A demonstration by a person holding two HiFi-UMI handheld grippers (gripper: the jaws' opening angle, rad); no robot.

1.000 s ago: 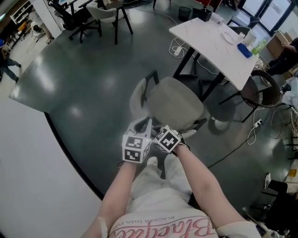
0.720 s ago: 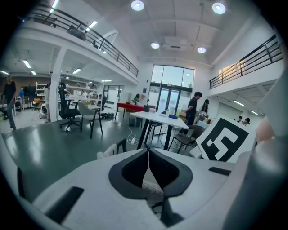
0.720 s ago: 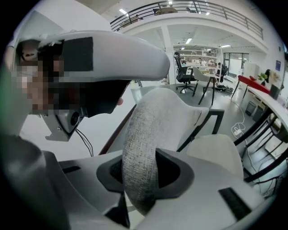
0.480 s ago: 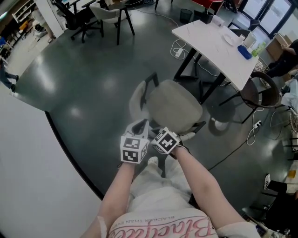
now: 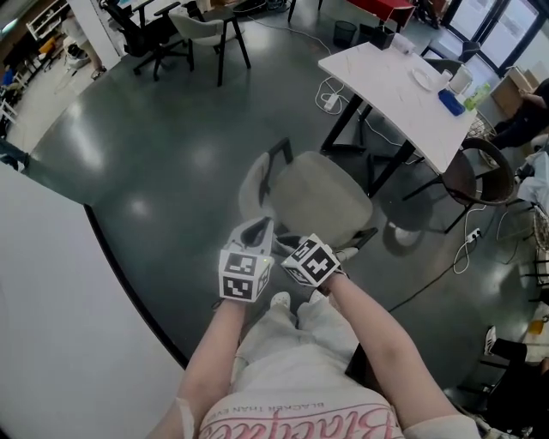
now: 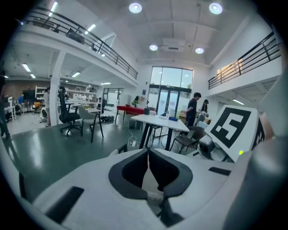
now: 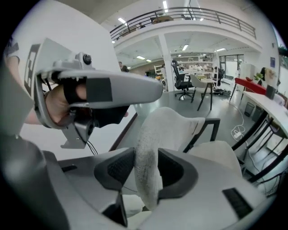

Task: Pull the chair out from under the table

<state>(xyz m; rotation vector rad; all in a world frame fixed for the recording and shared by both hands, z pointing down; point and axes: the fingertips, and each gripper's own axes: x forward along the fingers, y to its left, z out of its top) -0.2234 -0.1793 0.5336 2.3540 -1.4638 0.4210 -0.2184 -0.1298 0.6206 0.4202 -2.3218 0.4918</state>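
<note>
The chair (image 5: 319, 195), with a pale fabric seat and black legs, stands out on the dark floor, clear of the white table (image 5: 390, 73). Its backrest (image 7: 148, 148) is nearest me. The right gripper (image 7: 147, 155) straddles the backrest's top edge. Its jaws are opening, and the fabric lies loosely between the pads. Beside it on the left, the left gripper (image 6: 147, 152) has its tips together. Pale fabric shows behind the tips, and I cannot tell whether any is pinched. In the head view both marker cubes (image 5: 244, 274) sit side by side at the backrest.
A dark round chair (image 5: 480, 167) stands to the right of the table, with cables (image 5: 330, 90) on the floor under it. Small items (image 5: 452, 96) lie on the tabletop. More chairs (image 5: 202, 24) stand far back. A white curved wall base (image 5: 129, 283) runs along the left.
Both grippers have risen a little at the backrest, and the right cube has tipped up. The chair has stayed where it was.
</note>
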